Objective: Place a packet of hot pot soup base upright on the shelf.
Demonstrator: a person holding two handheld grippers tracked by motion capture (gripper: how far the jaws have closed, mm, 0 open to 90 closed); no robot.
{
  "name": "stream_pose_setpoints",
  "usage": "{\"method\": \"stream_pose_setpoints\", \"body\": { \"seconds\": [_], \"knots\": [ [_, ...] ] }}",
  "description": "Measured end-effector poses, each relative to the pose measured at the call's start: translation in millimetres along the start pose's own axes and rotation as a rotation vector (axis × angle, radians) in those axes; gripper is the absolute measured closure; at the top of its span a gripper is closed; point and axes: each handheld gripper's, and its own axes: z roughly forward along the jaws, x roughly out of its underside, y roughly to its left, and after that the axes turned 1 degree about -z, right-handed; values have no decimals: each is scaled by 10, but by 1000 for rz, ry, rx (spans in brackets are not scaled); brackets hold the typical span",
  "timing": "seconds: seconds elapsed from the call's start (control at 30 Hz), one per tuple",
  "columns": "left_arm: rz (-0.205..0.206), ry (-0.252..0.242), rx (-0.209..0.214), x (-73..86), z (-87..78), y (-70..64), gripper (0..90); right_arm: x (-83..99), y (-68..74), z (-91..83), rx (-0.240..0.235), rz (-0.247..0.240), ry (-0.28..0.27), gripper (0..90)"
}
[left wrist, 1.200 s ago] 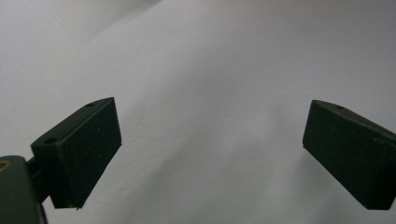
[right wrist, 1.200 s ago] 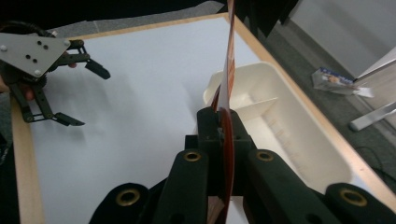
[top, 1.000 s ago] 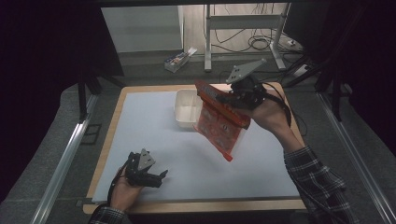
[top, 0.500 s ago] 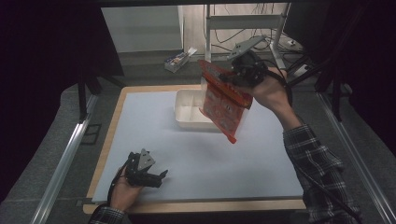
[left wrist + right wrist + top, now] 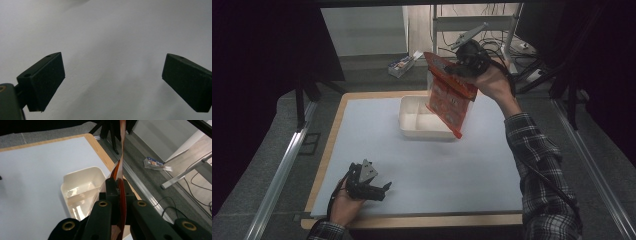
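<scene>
I have the orange packet (image 5: 449, 95) up in the air, hanging tilted over the right end of the white divided tray (image 5: 424, 121), its lower corner dipping past the tray's near right rim. My right gripper (image 5: 458, 69) is clamped on the packet's upper edge (the jaws pinch the foil tight in the right gripper view). My left gripper (image 5: 379, 191) rests on the worktop (image 5: 462, 165) near its front edge, jaws spread wide, grasping nothing.
</scene>
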Motion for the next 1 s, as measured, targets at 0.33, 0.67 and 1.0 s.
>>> {"method": "stream_pose_setpoints", "body": {
  "seconds": [0.33, 0.67, 1.0],
  "knots": [
    [-1, -3, 2, 2, 3, -2, 44, -15, -254, 285, -14, -39, 18, 883],
    [-1, -2, 4, 1, 7, -8, 44, -49, -347, 489, -21, -59, 24, 882],
    [11, -1, 3, -2, 5, -13, 44, 30, -305, 746, -47, -66, 47, 882]
  ]
}}
